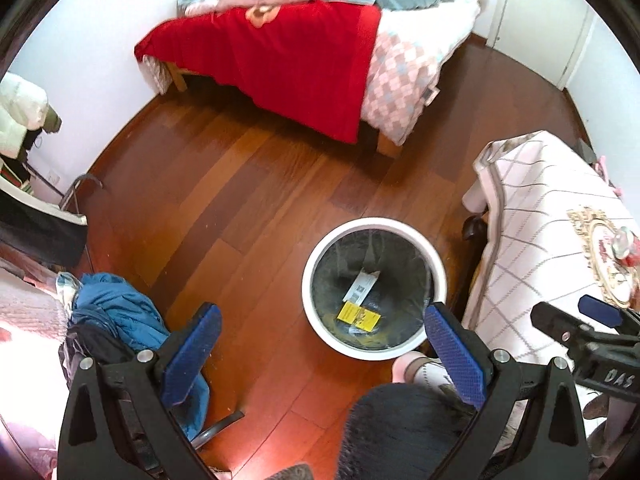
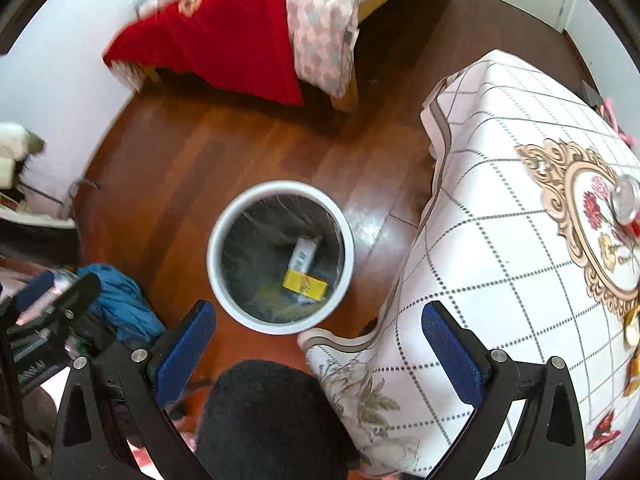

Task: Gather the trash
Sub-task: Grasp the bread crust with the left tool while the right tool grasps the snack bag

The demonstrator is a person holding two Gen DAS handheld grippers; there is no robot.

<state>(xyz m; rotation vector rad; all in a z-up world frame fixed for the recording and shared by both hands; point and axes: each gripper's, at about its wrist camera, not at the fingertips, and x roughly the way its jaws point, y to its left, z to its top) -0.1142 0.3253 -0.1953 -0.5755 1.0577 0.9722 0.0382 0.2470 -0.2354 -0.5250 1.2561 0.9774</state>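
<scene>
Sitting on the wooden floor just beside the cloth-covered table, the white bin already holds a yellow box and a pale carton at the bottom of its dark liner, handy for drops from the table, I'd guess. Above it, the left gripper and right gripper both hang wide open and empty, with a glass object on the table nearby
</scene>
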